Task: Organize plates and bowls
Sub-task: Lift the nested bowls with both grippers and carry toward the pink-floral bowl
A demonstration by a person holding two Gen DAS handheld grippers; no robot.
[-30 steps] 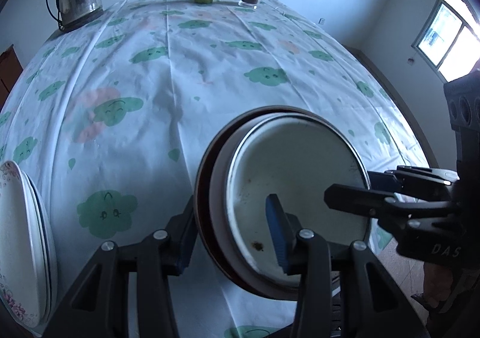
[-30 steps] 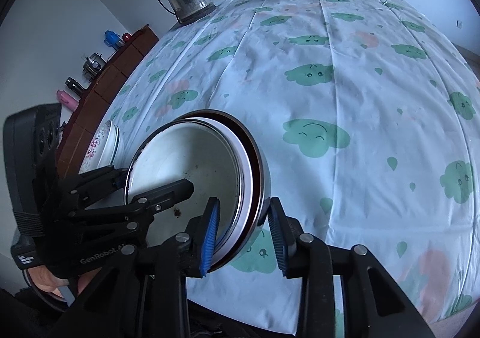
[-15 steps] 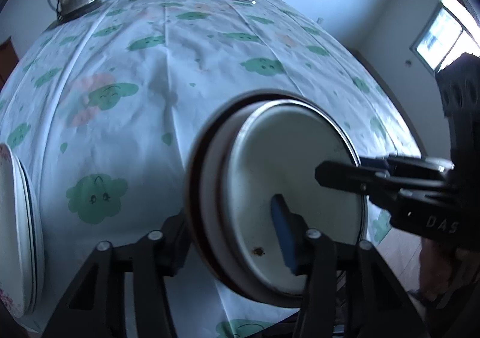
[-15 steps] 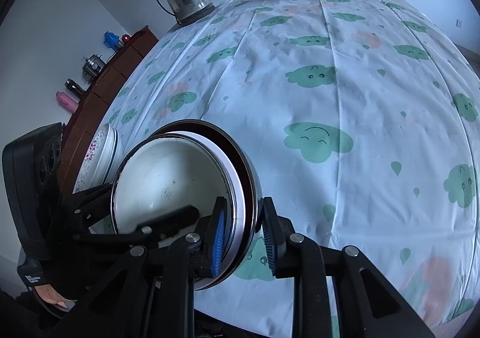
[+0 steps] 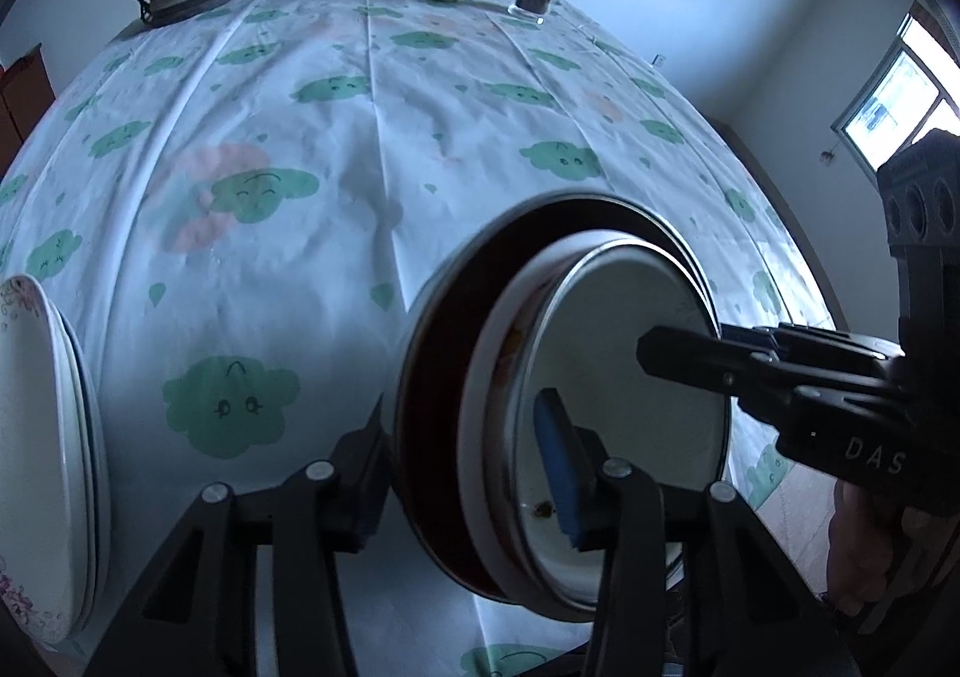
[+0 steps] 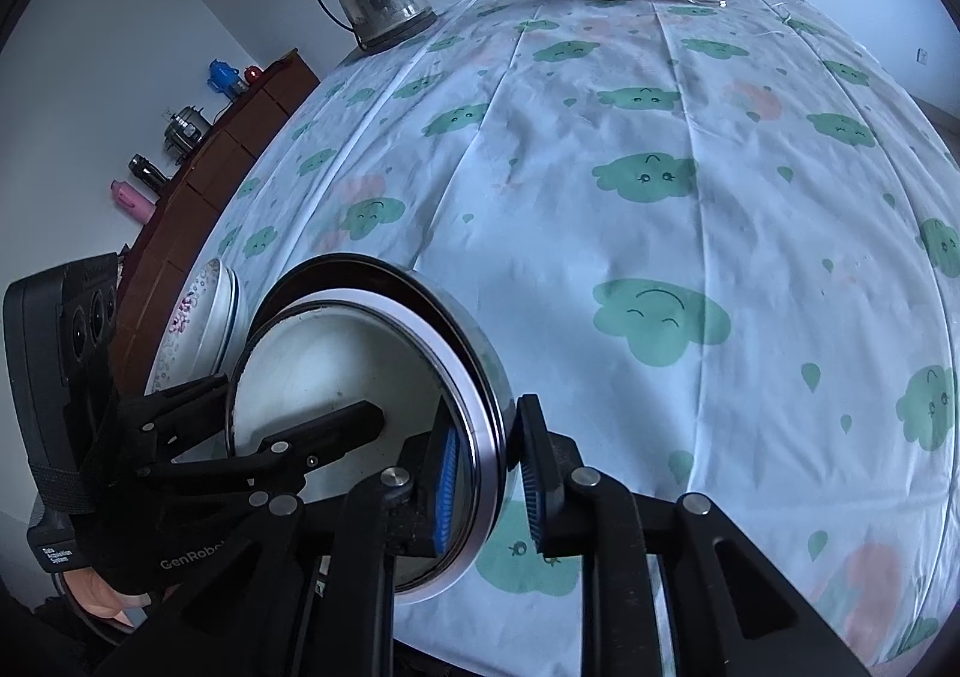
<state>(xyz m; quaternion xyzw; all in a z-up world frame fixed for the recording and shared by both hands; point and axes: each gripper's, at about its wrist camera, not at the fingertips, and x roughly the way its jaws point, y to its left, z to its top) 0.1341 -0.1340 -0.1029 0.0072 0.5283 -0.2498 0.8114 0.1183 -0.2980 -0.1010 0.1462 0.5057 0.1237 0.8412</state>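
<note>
Left wrist view, both grippers' jaws clamp opposite rims of bowl stack [image 5: 624, 395].

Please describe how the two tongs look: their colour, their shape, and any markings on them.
Both tongs, left and right, are black angular linkages with silver rivets and blue ribbed pads. Each body is a black box with round holes. White lettering reads "DAS" on the right one and "GenRobo" on the left.
</note>
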